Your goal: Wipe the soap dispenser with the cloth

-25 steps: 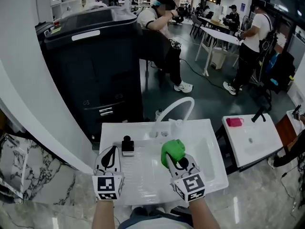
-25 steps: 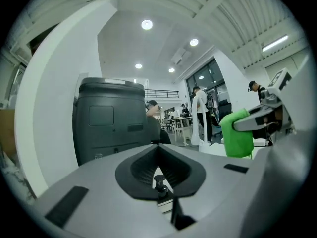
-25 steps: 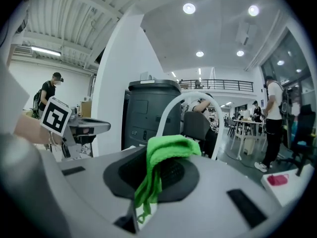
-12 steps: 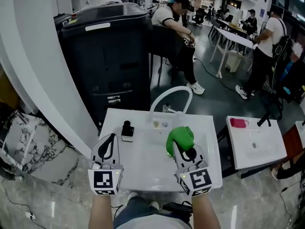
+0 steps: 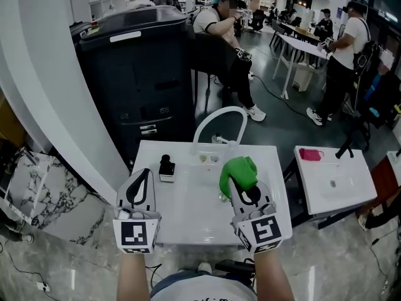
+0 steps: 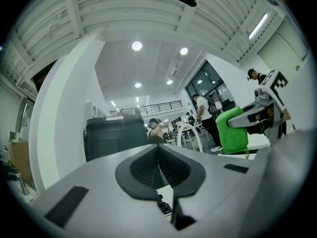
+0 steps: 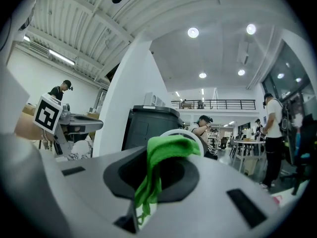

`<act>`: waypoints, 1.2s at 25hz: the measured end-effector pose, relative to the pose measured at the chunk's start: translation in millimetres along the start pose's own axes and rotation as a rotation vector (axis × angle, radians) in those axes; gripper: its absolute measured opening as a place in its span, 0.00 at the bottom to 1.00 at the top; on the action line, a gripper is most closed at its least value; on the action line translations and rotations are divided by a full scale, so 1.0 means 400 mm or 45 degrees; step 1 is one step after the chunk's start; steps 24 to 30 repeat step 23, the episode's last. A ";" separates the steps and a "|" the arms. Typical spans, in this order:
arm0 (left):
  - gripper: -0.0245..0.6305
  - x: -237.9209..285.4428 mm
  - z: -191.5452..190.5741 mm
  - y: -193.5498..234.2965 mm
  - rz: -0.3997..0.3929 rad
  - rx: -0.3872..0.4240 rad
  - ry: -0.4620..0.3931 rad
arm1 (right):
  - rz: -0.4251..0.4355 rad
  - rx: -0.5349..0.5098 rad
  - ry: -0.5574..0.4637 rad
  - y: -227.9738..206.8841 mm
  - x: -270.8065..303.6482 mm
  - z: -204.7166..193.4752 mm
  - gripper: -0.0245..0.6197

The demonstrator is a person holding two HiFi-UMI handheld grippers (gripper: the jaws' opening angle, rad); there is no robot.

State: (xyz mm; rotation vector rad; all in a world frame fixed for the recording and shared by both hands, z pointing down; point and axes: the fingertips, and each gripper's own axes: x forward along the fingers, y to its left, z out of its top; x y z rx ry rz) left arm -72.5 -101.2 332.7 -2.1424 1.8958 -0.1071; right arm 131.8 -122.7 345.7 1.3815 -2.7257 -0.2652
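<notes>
Hanging from the right gripper (image 5: 243,192), the green cloth (image 5: 239,170) looks crumpled.

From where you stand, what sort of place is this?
Probably an open indoor hall used as a workshop, not a real bathroom: a white sink and a second sink stand loose on the floor, with people at tables behind.

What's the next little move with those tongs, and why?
Probably bring the right tongs, shut on the green cloth, down and leftward to the soap dispenser at the far left of the sink. The cloth is above the basin, apart from the dispenser, so no wiping can begin. The left tongs are shut and empty.
</notes>
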 end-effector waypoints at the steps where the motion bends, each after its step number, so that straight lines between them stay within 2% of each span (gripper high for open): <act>1: 0.06 -0.001 0.005 0.000 -0.005 0.003 -0.003 | -0.001 -0.007 -0.002 0.005 -0.001 0.006 0.10; 7: 0.06 -0.003 0.025 0.008 -0.021 0.015 -0.014 | -0.015 -0.027 -0.020 0.014 -0.002 0.040 0.10; 30: 0.06 -0.021 0.061 0.040 -0.002 0.040 -0.047 | -0.016 -0.021 -0.044 0.052 0.009 0.063 0.10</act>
